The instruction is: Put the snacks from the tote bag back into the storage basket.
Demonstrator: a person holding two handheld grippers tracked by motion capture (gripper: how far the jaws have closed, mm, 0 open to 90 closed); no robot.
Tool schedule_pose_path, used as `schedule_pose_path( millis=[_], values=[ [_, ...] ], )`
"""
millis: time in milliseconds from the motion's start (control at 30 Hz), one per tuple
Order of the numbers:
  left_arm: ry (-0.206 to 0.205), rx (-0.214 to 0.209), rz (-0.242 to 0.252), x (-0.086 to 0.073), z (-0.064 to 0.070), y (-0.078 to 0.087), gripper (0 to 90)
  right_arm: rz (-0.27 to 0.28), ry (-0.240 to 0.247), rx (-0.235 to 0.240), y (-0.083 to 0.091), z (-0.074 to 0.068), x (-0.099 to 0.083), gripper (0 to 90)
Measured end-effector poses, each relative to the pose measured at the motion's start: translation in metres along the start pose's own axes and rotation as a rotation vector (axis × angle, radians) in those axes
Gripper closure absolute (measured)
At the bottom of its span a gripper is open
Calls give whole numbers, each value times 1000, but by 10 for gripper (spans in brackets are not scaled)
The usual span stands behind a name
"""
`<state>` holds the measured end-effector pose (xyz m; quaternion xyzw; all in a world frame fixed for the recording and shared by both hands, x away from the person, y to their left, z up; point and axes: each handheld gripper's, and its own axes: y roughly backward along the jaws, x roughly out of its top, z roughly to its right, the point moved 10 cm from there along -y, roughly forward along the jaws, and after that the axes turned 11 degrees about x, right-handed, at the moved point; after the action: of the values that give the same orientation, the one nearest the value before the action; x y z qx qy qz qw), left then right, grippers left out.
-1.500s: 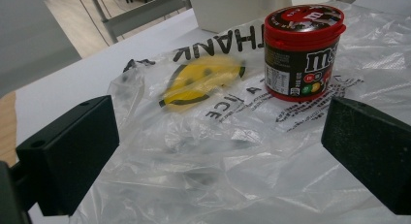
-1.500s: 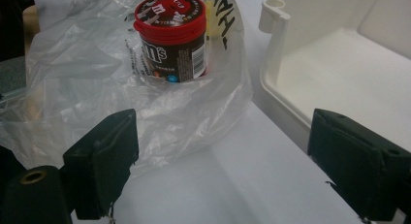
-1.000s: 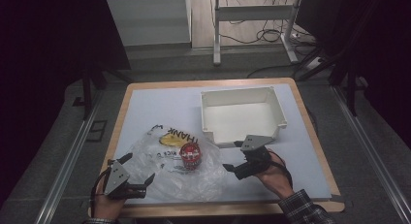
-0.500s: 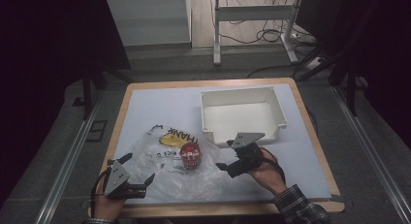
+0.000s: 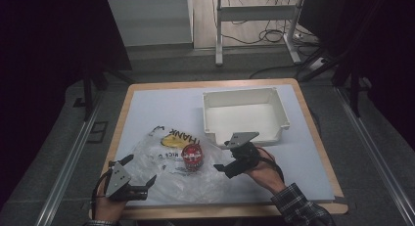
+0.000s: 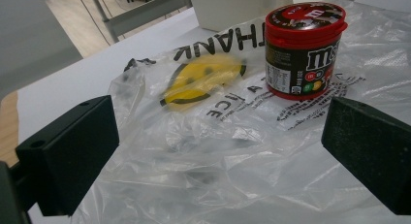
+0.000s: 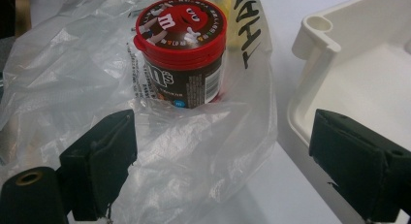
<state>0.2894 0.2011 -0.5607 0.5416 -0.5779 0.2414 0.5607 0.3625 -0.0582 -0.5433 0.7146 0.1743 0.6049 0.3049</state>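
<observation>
On the white table [image 5: 161, 108], near the person's edge, lies a clear plastic bag [image 5: 161, 160] printed with a yellow smiley and black lettering, spread flat and crumpled. It looks very light and limp, and probably slick, so it will likely slide and bunch under any push and give no firm edge to grip. The best hold, I judge, is a raised fold near its rim, pinched between the pads, not the flat film.

Beyond the bag, toward the far right of the table, sits an empty white plastic bin [image 5: 244, 113], stiff and open at the top.

Standing upright on or in the bag is a small candy tub [image 5: 192, 156] with a red lid and dark label. Whether the film wraps round its base I cannot tell for sure; in the right gripper view plastic rises in front of it. The tub looks rigid and light, with smooth sides, so a grip across its body below the lid rim seems safest.

Both tongs stand apart and hold nothing. The left gripper [image 5: 142, 182] hovers at the bag's near left corner; the right gripper [image 5: 226, 163] sits just right of the tub, its jaws wide and pointed at it.
</observation>
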Motion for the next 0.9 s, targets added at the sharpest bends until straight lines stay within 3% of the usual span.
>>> schedule_pose_path(
  millis=[567, 900],
  values=[
    [6, -1, 4, 0, 0, 1, 0, -38, 14, 57, -14, -1, 13, 78],
    [33, -14, 21, 2, 1, 1, 0, -95, 18, 105, -29, -3, 21, 56]
  ],
)
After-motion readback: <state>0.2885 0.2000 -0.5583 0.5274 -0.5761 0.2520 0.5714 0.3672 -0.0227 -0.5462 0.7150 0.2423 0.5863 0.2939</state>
